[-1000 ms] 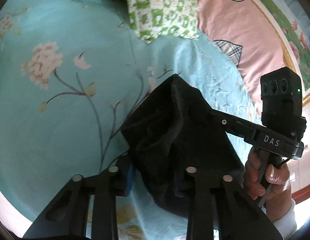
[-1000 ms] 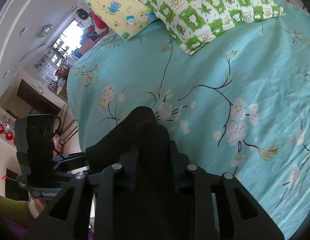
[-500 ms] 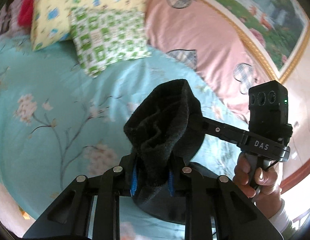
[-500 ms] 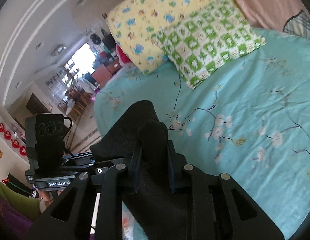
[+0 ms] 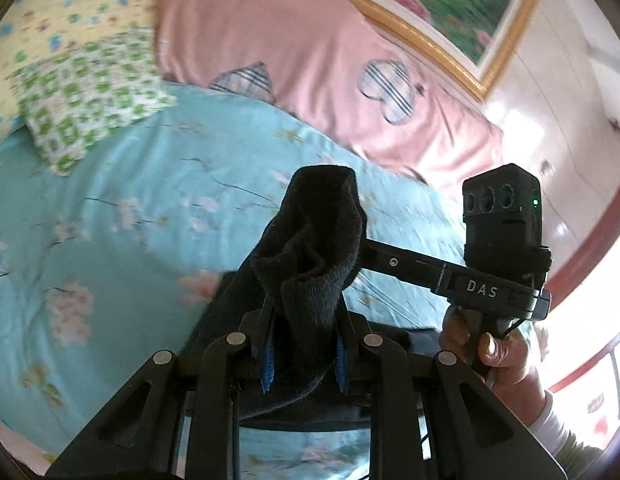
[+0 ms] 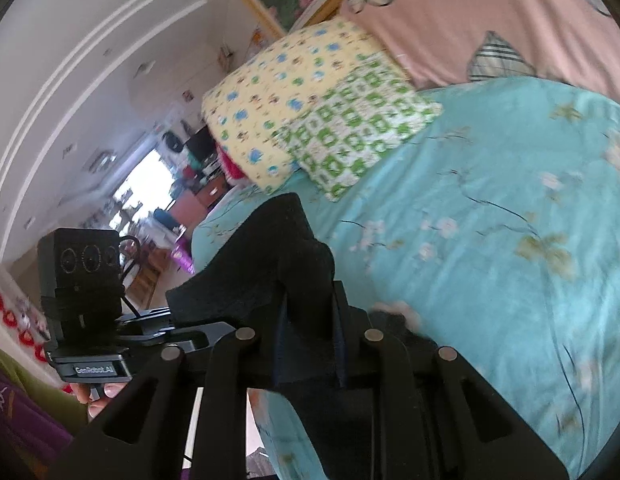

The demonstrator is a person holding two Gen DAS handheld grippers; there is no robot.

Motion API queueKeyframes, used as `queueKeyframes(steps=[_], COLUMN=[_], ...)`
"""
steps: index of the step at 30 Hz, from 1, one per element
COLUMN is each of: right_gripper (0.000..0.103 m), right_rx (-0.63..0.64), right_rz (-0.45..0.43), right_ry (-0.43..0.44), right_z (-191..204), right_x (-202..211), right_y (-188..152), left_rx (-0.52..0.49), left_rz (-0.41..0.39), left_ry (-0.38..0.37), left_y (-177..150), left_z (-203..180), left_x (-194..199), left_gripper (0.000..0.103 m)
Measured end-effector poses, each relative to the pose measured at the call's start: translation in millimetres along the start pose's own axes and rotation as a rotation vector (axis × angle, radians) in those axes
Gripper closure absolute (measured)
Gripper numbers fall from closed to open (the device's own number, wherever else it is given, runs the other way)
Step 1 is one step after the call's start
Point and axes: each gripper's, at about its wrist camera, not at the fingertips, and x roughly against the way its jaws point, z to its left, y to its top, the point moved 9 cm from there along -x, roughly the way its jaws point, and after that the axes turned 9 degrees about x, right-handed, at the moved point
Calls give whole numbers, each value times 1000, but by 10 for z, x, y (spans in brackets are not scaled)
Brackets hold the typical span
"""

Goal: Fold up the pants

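Black fleecy pants hang bunched above the bed, one end pinched between the narrow jaws of the left gripper and the other clamped the same way in the right gripper, with the cloth spilling forward over both sets of fingers. Judging by the crumpled lump and the dark cloth trailing down toward the bed below the grippers, no clean fold shows yet. What seems left is nearly everything: spread the pants flat on the bed short of the pillows, lay leg on leg, then fold them over.
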Motion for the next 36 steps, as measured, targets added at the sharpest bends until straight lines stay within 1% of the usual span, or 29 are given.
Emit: queueKeyframes(steps=[7,10,18,25,33,36], right_gripper=[82,82,82,82,82,79], right_rx=[-79,-110,-162,-200,-232,-237], right_rz=[-74,-109,-168,-189,-182,-166], right_ry=[-59,-76,-120,-152,-198,-237], right_z=[-266,-365,-550,-685,-801,-848], right_x=[560,767,1200,1443,1518,1536], right_y=[-311,-419,-701,-951,-1205,-1276], left_rx=[-103,-136,-195,-245,-314,-327], left_rz=[68,95,156,191,200,210], left_ry=[-47,-66,-104,-95,-60,-56], left_y=[-318,-427,-635,-851,-1066,-1116], left_z=[-611,-783,-1158,-1335,-1392,-1392], left_x=[-258,-363,-578,-743,-904,-960], left_gripper=[81,81,81,81,80,75])
